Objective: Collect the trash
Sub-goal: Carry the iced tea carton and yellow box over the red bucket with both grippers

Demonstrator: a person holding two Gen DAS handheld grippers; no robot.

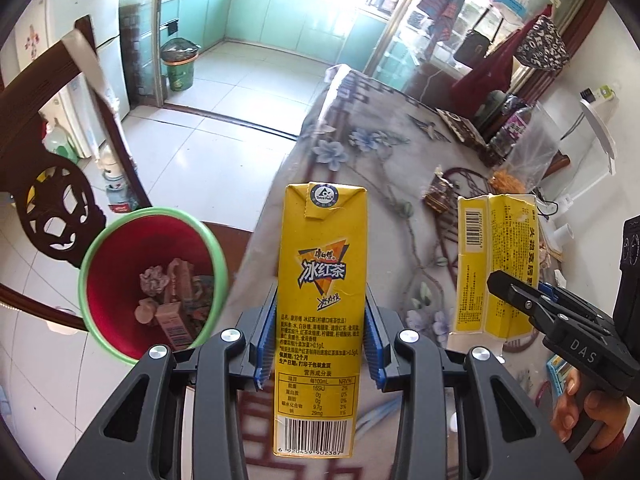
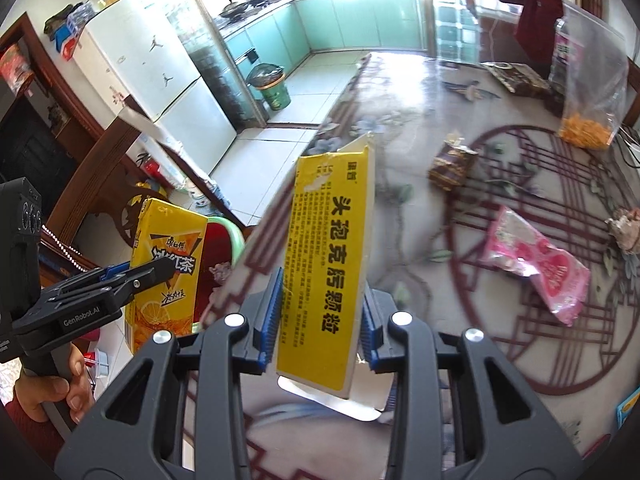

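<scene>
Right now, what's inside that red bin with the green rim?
The red bin holds a crumpled wrapper and a small pink carton. Anything beneath them is covered.

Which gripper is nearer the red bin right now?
Left. The left gripper, holding the tea carton, sits just beside the red bin; the right gripper, holding the yellow box, is farther over the table.

Between the left claw's blue pads sits a yellow tea carton; left of it, a red bin rimmed green. The right claw's box is yellow, black-lettered, above a floral, maroon-latticed tablecloth; right of it lies a pink, perhaps heart-patterned, wrapper.
</scene>
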